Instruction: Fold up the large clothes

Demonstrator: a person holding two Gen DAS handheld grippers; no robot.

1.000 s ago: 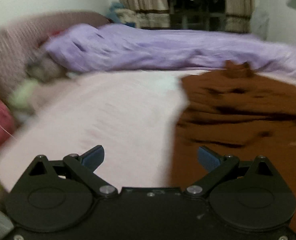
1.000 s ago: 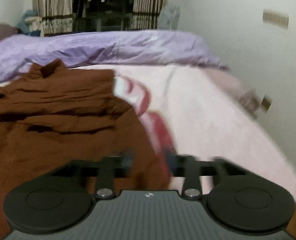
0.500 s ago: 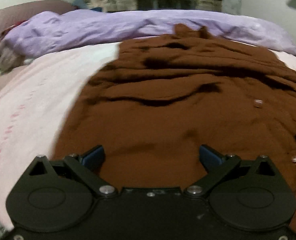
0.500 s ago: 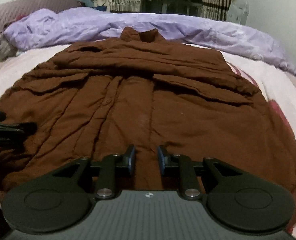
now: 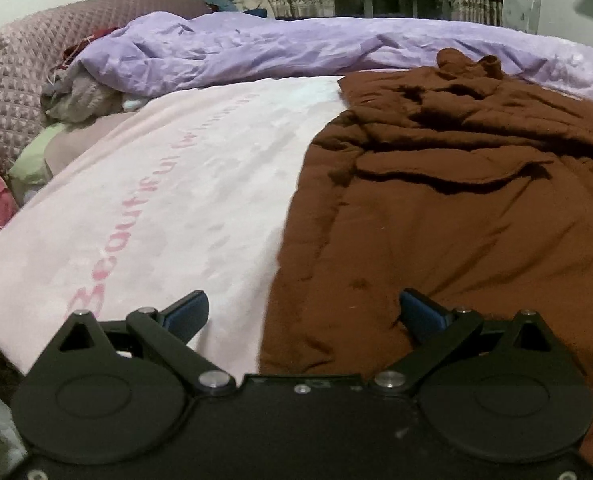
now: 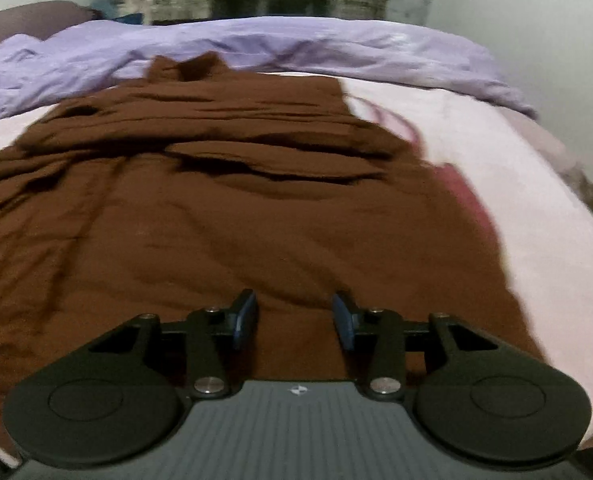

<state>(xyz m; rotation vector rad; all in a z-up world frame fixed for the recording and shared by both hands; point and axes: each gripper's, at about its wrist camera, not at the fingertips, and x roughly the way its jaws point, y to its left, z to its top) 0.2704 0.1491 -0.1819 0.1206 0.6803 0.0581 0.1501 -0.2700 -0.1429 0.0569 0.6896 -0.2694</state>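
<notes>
Folding not begun: brown coat (image 6: 256, 208) lies spread ahead of our left hand-held gripper (image 5: 302, 314), wide open, and right hand-held gripper (image 6: 293, 316), opening, empty.

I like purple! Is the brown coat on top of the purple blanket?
No, the coat lies on the pink sheet; the purple blanket is bunched behind it.

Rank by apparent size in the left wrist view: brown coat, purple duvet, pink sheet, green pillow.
1. brown coat and pink sheet: similar, unsure, both cropped.
2. purple duvet, farther away.
3. green pillow, mostly hidden.
</notes>
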